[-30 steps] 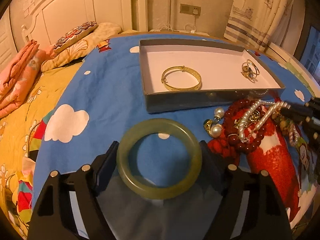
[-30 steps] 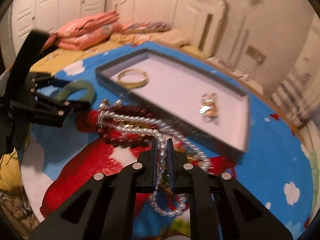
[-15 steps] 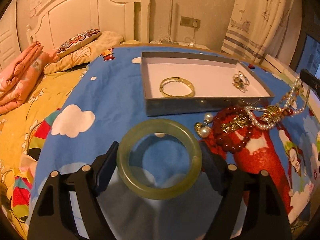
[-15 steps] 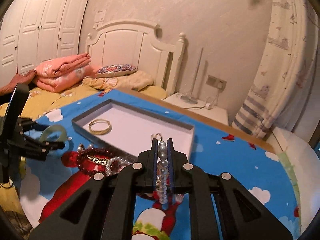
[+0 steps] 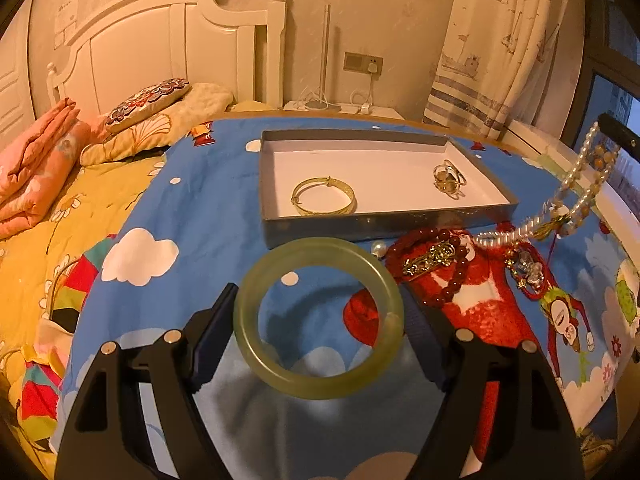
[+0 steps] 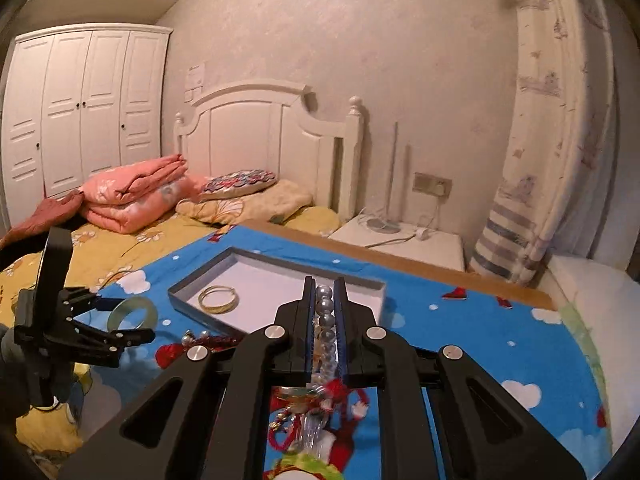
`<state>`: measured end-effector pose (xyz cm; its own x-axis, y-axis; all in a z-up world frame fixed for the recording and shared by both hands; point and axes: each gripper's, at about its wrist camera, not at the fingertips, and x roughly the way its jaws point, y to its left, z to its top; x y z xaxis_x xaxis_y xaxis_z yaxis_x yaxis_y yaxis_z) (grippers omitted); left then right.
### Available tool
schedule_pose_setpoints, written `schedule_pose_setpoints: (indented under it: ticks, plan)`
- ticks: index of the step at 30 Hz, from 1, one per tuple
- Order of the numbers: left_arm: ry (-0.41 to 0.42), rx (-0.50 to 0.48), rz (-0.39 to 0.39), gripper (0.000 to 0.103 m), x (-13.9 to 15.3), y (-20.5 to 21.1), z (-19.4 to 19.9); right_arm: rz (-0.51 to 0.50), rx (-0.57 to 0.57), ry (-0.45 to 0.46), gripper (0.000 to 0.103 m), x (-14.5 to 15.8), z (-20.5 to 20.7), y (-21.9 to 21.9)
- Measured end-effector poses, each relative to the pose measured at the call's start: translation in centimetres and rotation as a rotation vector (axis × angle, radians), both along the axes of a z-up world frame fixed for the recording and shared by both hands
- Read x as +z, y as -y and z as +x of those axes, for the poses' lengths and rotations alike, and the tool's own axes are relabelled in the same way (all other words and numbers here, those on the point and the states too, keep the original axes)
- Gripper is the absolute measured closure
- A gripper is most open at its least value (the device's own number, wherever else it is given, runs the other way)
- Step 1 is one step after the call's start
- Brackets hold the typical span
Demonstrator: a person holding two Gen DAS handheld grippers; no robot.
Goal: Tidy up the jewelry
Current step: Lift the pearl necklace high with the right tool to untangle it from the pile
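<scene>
Left gripper (image 5: 319, 322) clamped across a pale green jade bangle (image 5: 318, 384): thick, translucent, smooth, held flat between the pads above the blue cartoon-print cloth (image 5: 192, 220). Just ahead of it, a shallow grey tray (image 5: 360, 228) with white floor holds a thin gold bangle (image 5: 323, 201) at near left and a small cluster of rings (image 5: 449, 176) at far right. Ahead and right of the left gripper, beside the tray's near wall, a heap of dark red beads (image 5: 454, 264) and gold chain lies on the cloth. Right gripper (image 6: 323, 312) closed on a pearl necklace (image 6: 326, 320); round whitish pearls run up between its pads, the strand hanging below with red cord and gilt pieces snagged in it.
</scene>
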<state>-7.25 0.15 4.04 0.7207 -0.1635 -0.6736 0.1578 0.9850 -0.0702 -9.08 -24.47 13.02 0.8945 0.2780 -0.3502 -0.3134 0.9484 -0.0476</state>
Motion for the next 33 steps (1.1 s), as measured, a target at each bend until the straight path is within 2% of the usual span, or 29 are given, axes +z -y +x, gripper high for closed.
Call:
schedule_pose_setpoints:
  ticks: [7,10,13,16,17,19,21,22,23,24,27,30,31,33]
  plan:
    - [0.02,-0.002,-0.003,0.025,0.6,-0.2,-0.4,0.012,0.008,0.054,0.092,2.0,-0.6,0.2]
    - [0.025,-0.002,-0.003,0.025,0.8,-0.2,-0.6,0.062,0.053,0.061,0.092,2.9,-1.1,0.8]
    - [0.028,0.002,-0.008,0.025,0.9,-0.3,-0.6,0.097,0.071,0.046,0.092,3.6,-1.1,1.8]
    - [0.03,0.003,-0.013,0.025,1.0,-0.5,-0.6,0.217,0.145,0.011,0.092,4.1,-1.0,3.3]
    - [0.029,0.002,-0.014,0.025,1.0,-0.5,-0.6,0.221,0.152,-0.02,0.092,3.9,-0.6,3.4]
    - [0.029,-0.002,-0.016,0.025,1.0,-0.6,-0.6,0.164,0.142,-0.06,0.092,3.4,-0.2,3.0]
    - [0.029,-0.003,-0.016,0.025,0.9,-0.6,-0.7,0.354,0.263,-0.093,0.092,3.4,-0.3,4.5]
    - [0.027,-0.003,-0.017,0.025,0.9,-0.6,-0.7,0.392,0.267,-0.111,0.092,3.2,-0.1,4.8]
    - [0.024,-0.002,-0.02,0.025,0.8,-0.6,-0.7,0.274,0.201,-0.15,0.092,2.7,0.6,3.9]
    - [0.021,-0.001,-0.027,0.025,0.7,-0.7,-0.6,0.054,0.074,-0.165,0.092,1.5,1.2,2.2]
    - [0.018,-0.004,-0.027,0.025,0.5,-0.5,-0.6,0.241,0.117,-0.213,0.095,0.5,1.5,3.8]
    - [0.013,-0.008,-0.027,0.025,0.3,-0.5,-0.7,0.208,0.078,-0.223,0.095,-0.1,1.7,3.9]
    - [0.009,-0.007,-0.026,0.025,0.2,-0.5,-0.6,0.197,0.081,-0.242,0.093,-0.5,1.7,3.7]
    - [-0.003,-0.007,-0.024,0.025,-0.1,-0.6,-0.5,0.112,0.078,-0.308,0.084,-1.9,1.7,3.2]
